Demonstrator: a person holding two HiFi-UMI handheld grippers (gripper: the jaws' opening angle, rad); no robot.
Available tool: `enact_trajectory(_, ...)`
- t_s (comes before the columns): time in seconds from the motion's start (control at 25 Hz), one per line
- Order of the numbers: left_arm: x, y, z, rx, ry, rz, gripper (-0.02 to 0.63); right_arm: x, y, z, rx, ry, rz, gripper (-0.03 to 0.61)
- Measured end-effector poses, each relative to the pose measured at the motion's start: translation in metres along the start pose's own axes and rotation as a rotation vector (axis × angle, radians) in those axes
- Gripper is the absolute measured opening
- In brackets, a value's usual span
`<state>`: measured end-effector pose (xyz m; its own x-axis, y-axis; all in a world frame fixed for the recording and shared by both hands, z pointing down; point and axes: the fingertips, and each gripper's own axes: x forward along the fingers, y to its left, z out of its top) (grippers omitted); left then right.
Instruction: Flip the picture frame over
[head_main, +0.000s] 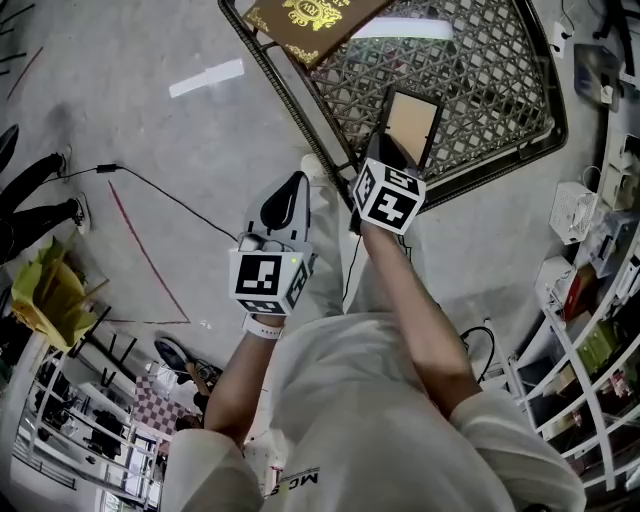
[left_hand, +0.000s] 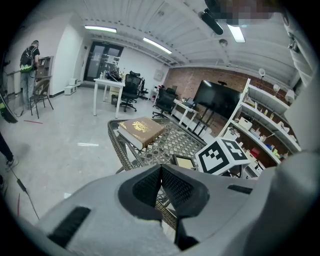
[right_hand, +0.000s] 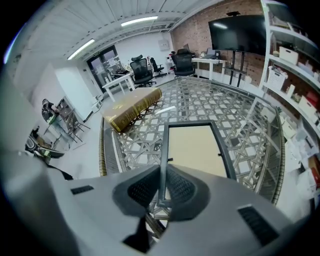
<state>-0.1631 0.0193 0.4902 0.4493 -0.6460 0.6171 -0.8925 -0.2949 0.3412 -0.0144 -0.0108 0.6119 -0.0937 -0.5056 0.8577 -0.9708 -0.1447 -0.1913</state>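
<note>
The picture frame (head_main: 412, 122) has a dark border and shows a plain tan board. It rests on the lattice table (head_main: 500, 90) near its front rim. My right gripper (head_main: 386, 152) is shut on the frame's near left edge; in the right gripper view the thin dark edge of the picture frame (right_hand: 195, 147) runs between the jaws of the right gripper (right_hand: 162, 186). My left gripper (head_main: 284, 200) hangs off the table's front left side, over the floor. In the left gripper view the jaws of the left gripper (left_hand: 161, 174) touch with nothing between them, and the picture frame (left_hand: 184, 161) lies beyond.
A thick brown book (head_main: 305, 18) with gold ornament lies at the table's far left corner. Shelves (head_main: 590, 330) with boxes stand at the right. A black cable (head_main: 170, 190) and a red line (head_main: 145, 250) cross the floor. A person (left_hand: 29, 60) stands far off at the left.
</note>
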Motion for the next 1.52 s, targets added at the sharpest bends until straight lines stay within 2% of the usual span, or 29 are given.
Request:
enact_trajectory(0.4, -0.001, -0.003, 0.006, 0.005, -0.008, 0.0, 0.025, -0.012, 0.004, 0.016, 0.06, -0.024, 0.06, 0.054)
enact_trajectory(0.92, 0.005, -0.015, 0.018, 0.032, -0.009, -0.019, 0.025, -0.03, 0.005, 0.022, 0.107, -0.015, 0.192, 0.054)
enact_trajectory(1.52, 0.018, -0.031, 0.019, 0.049, 0.006, -0.04, 0.025, -0.048, 0.019, 0.038, 0.209, -0.025, 0.501, 0.054)
